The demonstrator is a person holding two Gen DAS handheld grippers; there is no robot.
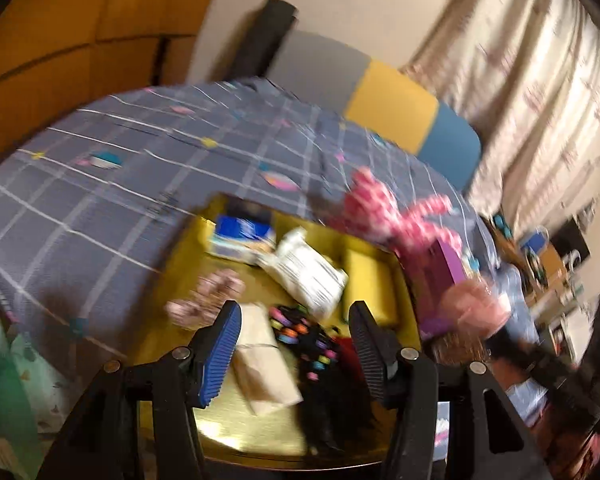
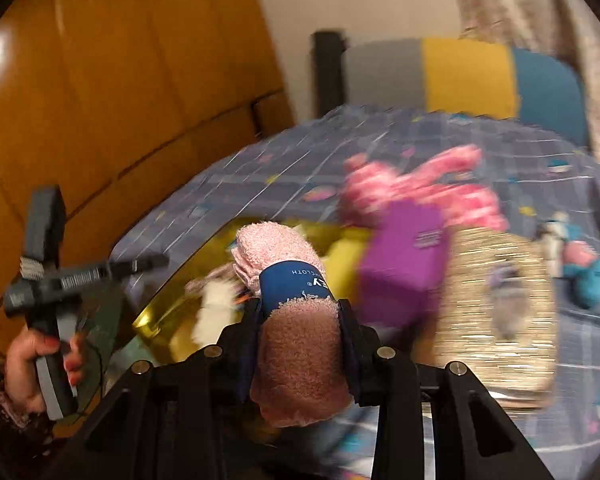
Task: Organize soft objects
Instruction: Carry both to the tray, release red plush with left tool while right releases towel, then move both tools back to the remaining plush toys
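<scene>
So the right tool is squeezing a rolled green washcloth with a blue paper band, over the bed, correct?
Not quite: the rolled washcloth is pink, not green. The right wrist view shows it clamped in the right tool, blue paper band around it, over the bed.

You are seeing warm indoor light, motion blur smearing both views, glare at ten o'clock, fisheye edges darkening.

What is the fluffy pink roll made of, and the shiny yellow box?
The rolled pink washcloth looks like terry cloth: its surface is loopy and fuzzy, with a smooth blue paper-like band around it. The shiny yellow box seems glossy plastic or coated card; its walls reflect light, but blur leaves that open.
</scene>
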